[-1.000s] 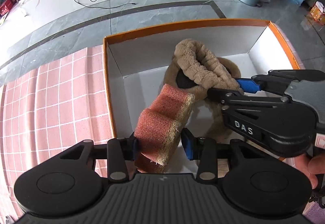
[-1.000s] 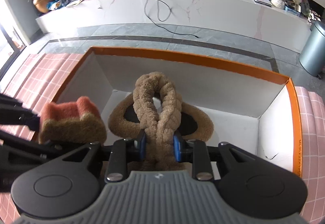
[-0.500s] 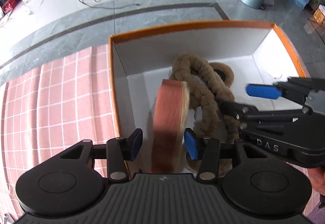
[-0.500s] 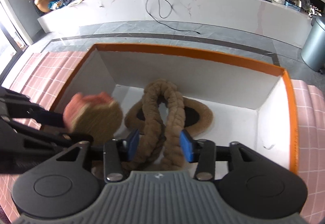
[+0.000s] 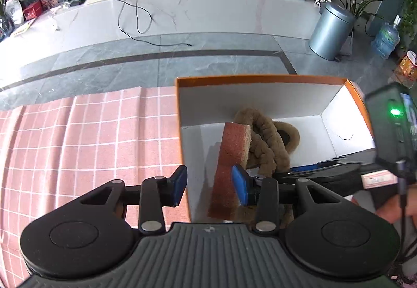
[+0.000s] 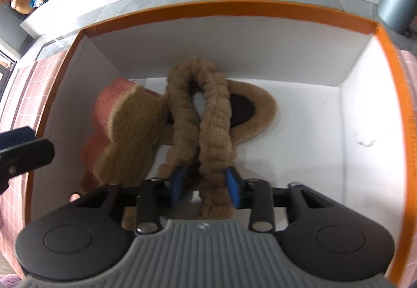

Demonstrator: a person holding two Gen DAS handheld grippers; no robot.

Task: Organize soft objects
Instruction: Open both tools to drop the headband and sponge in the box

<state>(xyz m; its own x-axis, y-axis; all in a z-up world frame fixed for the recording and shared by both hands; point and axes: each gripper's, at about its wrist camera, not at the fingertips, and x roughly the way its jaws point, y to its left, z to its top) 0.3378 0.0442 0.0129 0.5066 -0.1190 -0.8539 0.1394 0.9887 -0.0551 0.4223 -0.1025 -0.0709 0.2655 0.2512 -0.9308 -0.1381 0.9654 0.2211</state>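
A white box with an orange rim (image 5: 260,78) (image 6: 234,10) stands on the pink checked cloth. Inside lie a brown fuzzy earmuff with a braided band (image 5: 265,142) (image 6: 208,110) and a pink and tan sponge (image 5: 232,157) (image 6: 125,131) leaning against the left wall. My left gripper (image 5: 209,185) is open above the box's left wall, with the sponge free beside its right finger. My right gripper (image 6: 206,183) is open, its fingers astride the braided band without pressing it.
The pink checked tablecloth (image 5: 86,142) covers the table left of the box. Beyond the table edge lies grey floor with a black cable (image 5: 135,14). A grey metal bin (image 5: 331,32) and a water bottle (image 5: 385,37) stand far right.
Both grippers have opened. The sponge left my left gripper and dropped into the box. The earmuff band left my right gripper and rests on the box floor. Both grippers pulled back.
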